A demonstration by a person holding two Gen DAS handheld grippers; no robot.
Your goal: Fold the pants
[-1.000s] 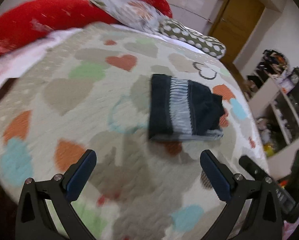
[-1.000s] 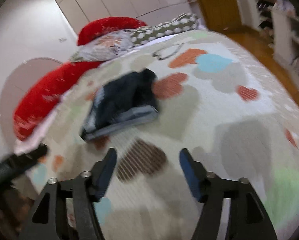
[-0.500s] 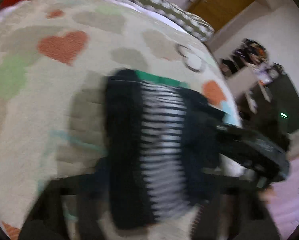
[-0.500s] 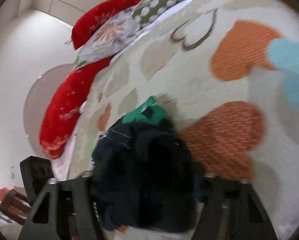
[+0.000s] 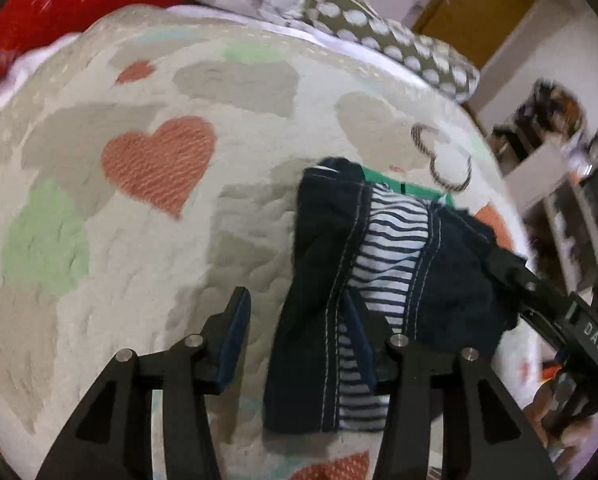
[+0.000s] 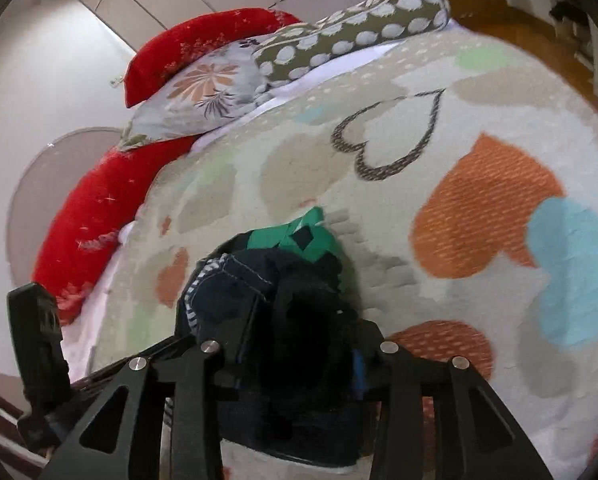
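Observation:
The pants are a folded dark navy bundle with a blue-and-white striped lining and a green patch at the far end, lying on the heart-patterned bedspread. My left gripper is open, its jaws astride the bundle's near left edge. My right gripper is open around the bundle's other side; the dark cloth fills the gap between its jaws. The right gripper also shows in the left wrist view, against the bundle's right edge.
Red bolsters, a floral pillow and a dotted cushion line the head of the bed. A wooden door and cluttered shelves stand beyond the bed's right side.
Both grippers have moved forward from the bed's near edge up to the folded pants and narrowed their jaws, which now stand around its two sides.

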